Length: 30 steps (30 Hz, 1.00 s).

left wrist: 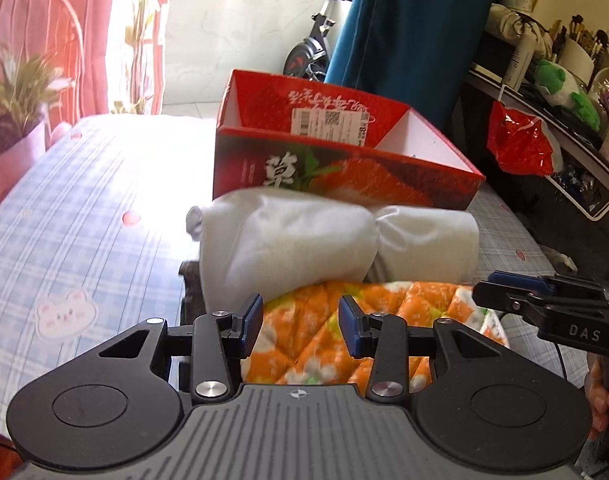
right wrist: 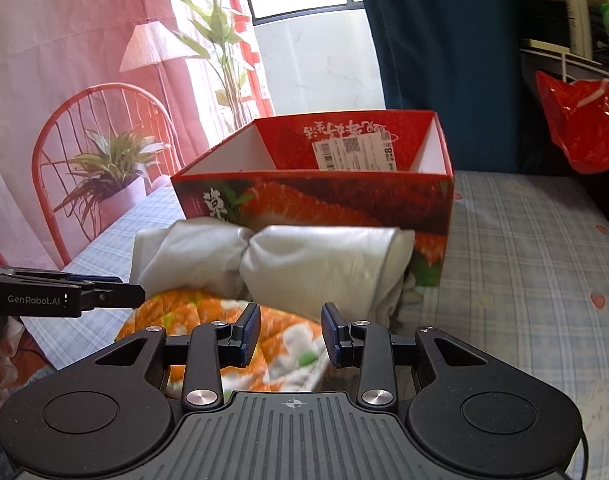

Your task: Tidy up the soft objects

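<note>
A blue-checked bedcover (left wrist: 84, 208) is lying under everything. The left gripper (left wrist: 300, 326) and right gripper (right wrist: 290, 334) are hovering part-spread, pinching nothing, over the orange quilted cloth (left wrist: 344, 320). Beyond, the white bundle (left wrist: 304, 240) is leaning against the strawberry box (left wrist: 344, 176); lifting the cloth carelessly is risking toppling it.

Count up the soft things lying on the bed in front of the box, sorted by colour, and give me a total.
White: 1, the rolled white cloth bundle lying against the red strawberry box.
Orange floral: 1, the folded quilted blanket nearest the cameras.
Total: 2 soft things.
A dark patch shows beside the bundle; it cannot be identified, so it is not counted.
</note>
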Motion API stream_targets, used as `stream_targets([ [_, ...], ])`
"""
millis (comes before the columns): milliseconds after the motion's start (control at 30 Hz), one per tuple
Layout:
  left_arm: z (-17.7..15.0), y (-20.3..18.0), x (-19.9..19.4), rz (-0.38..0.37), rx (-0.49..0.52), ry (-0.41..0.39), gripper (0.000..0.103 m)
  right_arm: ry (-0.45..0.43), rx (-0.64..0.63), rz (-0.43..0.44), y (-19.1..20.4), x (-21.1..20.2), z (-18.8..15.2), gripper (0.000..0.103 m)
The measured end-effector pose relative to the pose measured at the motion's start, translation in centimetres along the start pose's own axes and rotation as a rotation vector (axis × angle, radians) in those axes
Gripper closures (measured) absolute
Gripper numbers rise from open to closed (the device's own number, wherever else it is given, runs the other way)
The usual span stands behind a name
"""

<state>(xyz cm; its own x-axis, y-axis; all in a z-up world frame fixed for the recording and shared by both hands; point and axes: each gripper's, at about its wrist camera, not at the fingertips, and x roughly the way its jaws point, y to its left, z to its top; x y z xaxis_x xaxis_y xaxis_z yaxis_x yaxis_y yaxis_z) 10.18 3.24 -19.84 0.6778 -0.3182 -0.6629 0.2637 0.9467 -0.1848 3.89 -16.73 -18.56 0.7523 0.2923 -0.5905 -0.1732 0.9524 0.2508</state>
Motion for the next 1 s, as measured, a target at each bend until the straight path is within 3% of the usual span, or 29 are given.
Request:
stream_targets([
  [400,-2.2,2.1,1.6,-0.001,-0.083,0.067,0.058,0.032,0.021,-0.014,-0.8,0.5,-2.1,0.067],
  [767,-2.8,2.2,2.9,-0.017,-0.103,0.063,0.045,0.063,0.039,-0.012,-1.0,1.2,-2.7,0.063],
  [967,-3.4,1.6,2.9,-0.042,-0.067,0.058,0.046,0.067,0.030,0.016,-0.6,1.4,-2.9,0.067],
  [1000,-3.4,1.6,2.9,-0.046,-0.067,0.054,0.052,0.065,0.019,0.018,-0.4,1.4,-2.8,0.068],
])
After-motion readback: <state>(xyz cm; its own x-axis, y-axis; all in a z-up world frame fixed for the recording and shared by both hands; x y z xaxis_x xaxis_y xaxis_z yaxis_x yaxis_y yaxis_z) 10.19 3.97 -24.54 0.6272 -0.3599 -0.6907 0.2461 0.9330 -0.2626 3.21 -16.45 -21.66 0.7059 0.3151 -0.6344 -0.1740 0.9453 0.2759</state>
